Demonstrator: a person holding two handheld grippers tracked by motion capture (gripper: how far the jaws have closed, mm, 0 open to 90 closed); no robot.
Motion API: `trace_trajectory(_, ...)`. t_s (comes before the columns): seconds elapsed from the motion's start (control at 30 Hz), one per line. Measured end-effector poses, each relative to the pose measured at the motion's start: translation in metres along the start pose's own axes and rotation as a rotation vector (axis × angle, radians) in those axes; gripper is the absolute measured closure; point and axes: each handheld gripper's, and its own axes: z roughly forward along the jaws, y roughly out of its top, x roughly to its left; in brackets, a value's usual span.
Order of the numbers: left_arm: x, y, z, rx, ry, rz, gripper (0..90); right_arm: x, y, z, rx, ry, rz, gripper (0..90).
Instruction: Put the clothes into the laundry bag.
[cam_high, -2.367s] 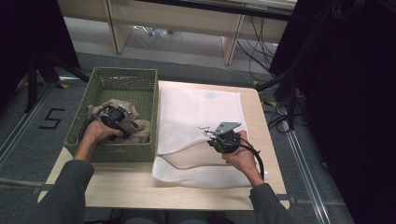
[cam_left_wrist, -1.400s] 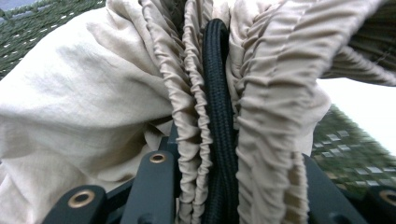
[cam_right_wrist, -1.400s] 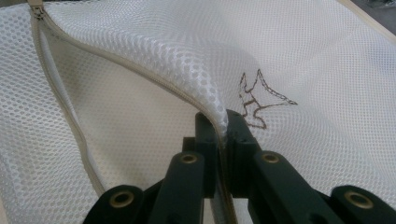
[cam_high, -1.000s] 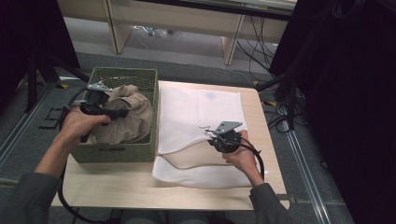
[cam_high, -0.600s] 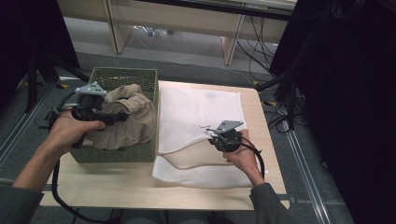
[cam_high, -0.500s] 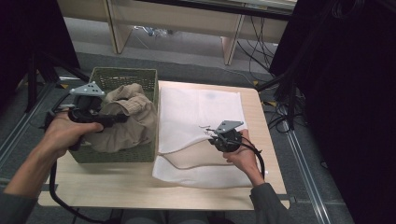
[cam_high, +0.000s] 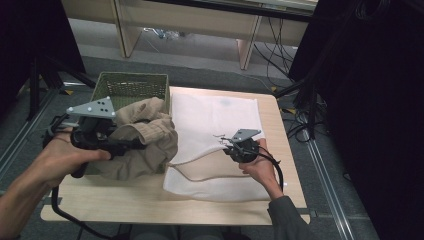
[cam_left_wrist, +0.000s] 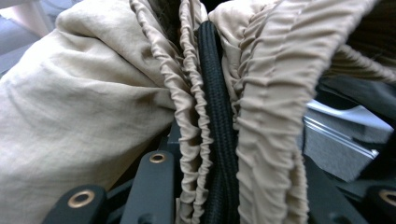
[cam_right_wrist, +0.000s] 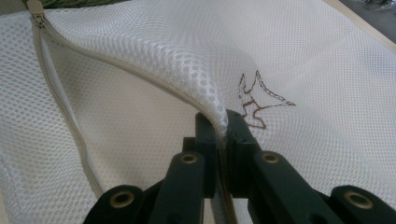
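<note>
Beige garment (cam_high: 142, 137) above green basket (cam_high: 131, 85), beside white mesh bag (cam_high: 215, 117).

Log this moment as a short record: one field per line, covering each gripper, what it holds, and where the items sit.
left gripper: shut on the beige garment, clamped at its gathered waistband
beige garment: lifted, hanging over the green basket edge toward the bag
right gripper: shut on the upper edge of the white mesh laundry bag
bag opening: zipper undone, upper layer raised
white mesh laundry bag: lying on the wooden table, right of the basket
</note>
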Motion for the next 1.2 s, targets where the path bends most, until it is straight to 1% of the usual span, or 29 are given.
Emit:
trace_trajectory(0.03, -0.005, 0.002, 0.000, 0.002, -0.006, 0.008, 68.5, -0.001, 0.000, 0.000, -0.002, -0.001, -0.009, 86.4)
trace_trajectory(0.1, -0.016, 0.006, 0.000, 0.003, -0.029, 0.028, 68.6, -0.001, 0.001, 0.000, -0.009, -0.002, -0.014, 86.4)
trace_trajectory(0.17, -0.027, 0.012, 0.001, 0.009, -0.060, 0.047, 68.6, 0.000, 0.000, 0.000, -0.002, 0.002, -0.010, 86.4)
trace_trajectory(0.2, -0.032, 0.014, 0.003, 0.011, -0.072, 0.062, 68.5, 0.000, 0.000, 0.000, -0.002, 0.003, 0.002, 86.4)
trace_trajectory(0.3, -0.046, 0.019, 0.012, 0.028, -0.114, 0.084, 68.5, 0.000, 0.001, 0.000, -0.008, 0.006, -0.003, 86.5)
trace_trajectory(0.37, -0.053, 0.021, 0.022, 0.039, -0.151, 0.088, 68.5, 0.000, 0.000, 0.000, -0.006, 0.005, 0.006, 86.5)
trace_trajectory(0.43, -0.060, 0.022, 0.034, 0.048, -0.185, 0.095, 68.5, 0.000, 0.001, -0.001, -0.007, 0.005, 0.006, 86.5)
trace_trajectory(0.47, -0.063, 0.022, 0.041, 0.053, -0.202, 0.097, 68.5, -0.001, 0.001, -0.001, -0.011, 0.005, -0.002, 86.5)
trace_trajectory(0.5, -0.065, 0.022, 0.048, 0.065, -0.220, 0.104, 68.4, -0.001, 0.001, -0.001, -0.011, 0.006, -0.002, 86.4)
trace_trajectory(0.57, -0.068, 0.020, 0.065, 0.093, -0.241, 0.114, 68.4, -0.002, 0.000, -0.001, -0.013, 0.009, -0.001, 86.4)
trace_trajectory(0.67, -0.070, 0.013, 0.095, 0.138, -0.271, 0.092, 68.3, -0.002, 0.001, -0.003, -0.017, 0.005, 0.014, 86.5)
trace_trajectory(0.7, -0.070, 0.009, 0.105, 0.156, -0.277, 0.093, 68.4, -0.003, 0.001, -0.003, -0.023, 0.008, 0.006, 86.5)
trace_trajectory(0.77, -0.073, 0.002, 0.128, 0.200, -0.283, 0.096, 68.3, -0.004, 0.001, -0.004, -0.024, 0.003, 0.009, 86.5)
trace_trajectory(0.83, -0.074, -0.007, 0.150, 0.245, -0.292, 0.090, 68.3, -0.005, 0.001, -0.006, -0.031, 0.005, 0.016, 86.6)
trace_trajectory(0.87, -0.073, -0.012, 0.161, 0.259, -0.288, 0.081, 68.2, -0.006, 0.001, -0.006, -0.030, 0.003, 0.017, 86.6)
trace_trajectory(0.9, -0.072, -0.016, 0.170, 0.272, -0.290, 0.064, 68.2, -0.005, 0.001, -0.007, -0.029, 0.001, 0.021, 86.7)
trace_trajectory(0.93, -0.070, -0.019, 0.179, 0.287, -0.289, 0.054, 68.2, -0.006, 0.002, -0.007, -0.033, 0.000, 0.014, 86.7)
trace_trajectory(1.0, -0.065, -0.025, 0.195, 0.303, -0.275, 0.037, 68.1, -0.007, 0.002, -0.008, -0.038, 0.000, 0.019, 86.8)
trace_trajectory(1.03, -0.063, -0.028, 0.201, 0.317, -0.273, 0.021, 68.1, -0.007, 0.002, -0.009, -0.040, -0.004, 0.020, 86.8)
trace_trajectory(1.07, -0.060, -0.030, 0.207, 0.330, -0.268, 0.015, 68.0, -0.007, 0.002, -0.010, -0.040, -0.003, 0.027, 86.8)
trace_trajectory(1.13, -0.055, -0.035, 0.217, 0.332, -0.243, -0.003, 67.8, -0.008, 0.002, -0.011, -0.045, -0.003, 0.024, 86.8)
trace_trajectory(1.17, -0.053, -0.037, 0.222, 0.342, -0.230, -0.012, 67.8, -0.009, 0.002, -0.011, -0.050, -0.003, 0.016, 86.8)
trace_trajectory(1.2, -0.052, -0.039, 0.227, 0.353, -0.216, -0.010, 67.7, -0.008, 0.002, -0.011, -0.049, -0.004, 0.022, 86.8)
